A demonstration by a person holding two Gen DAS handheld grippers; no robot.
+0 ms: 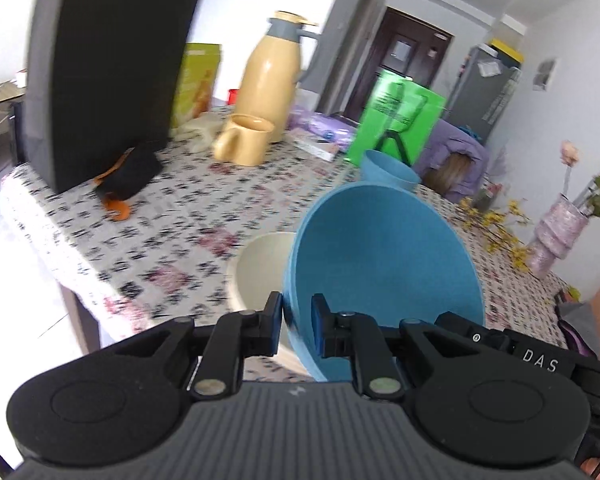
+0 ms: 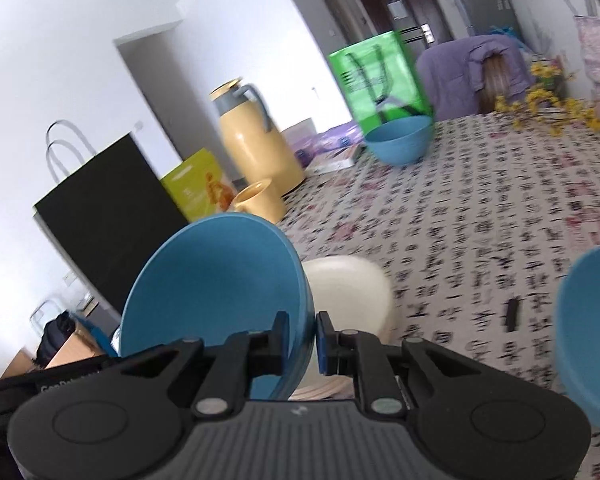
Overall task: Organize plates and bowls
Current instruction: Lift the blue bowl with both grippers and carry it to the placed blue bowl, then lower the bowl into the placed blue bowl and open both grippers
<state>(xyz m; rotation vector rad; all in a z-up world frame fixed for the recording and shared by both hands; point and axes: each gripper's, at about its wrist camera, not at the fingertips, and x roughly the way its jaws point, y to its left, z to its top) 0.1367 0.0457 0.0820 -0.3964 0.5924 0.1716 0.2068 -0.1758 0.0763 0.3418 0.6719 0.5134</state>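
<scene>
The left gripper (image 1: 296,316) and right gripper (image 2: 302,334) are each clamped on a tilted blue bowl's rim (a cream bowl (image 1: 264,268) sits just behind).

Blue bowls (image 1: 384,264), a cream bowl (image 1: 262,268), a yellow flask (image 1: 270,76) — all on the white cloth (image 1: 172,216) patterned black and pink.

left wrist: low, close over table (image 1: 172,216) | right wrist: likewise — both facing, seemingly, green bag (image 2: 376,80)

Only readable bit: "DAS" in white on the black gripper body (image 1: 540,364), lower right of the left wrist view.
</scene>
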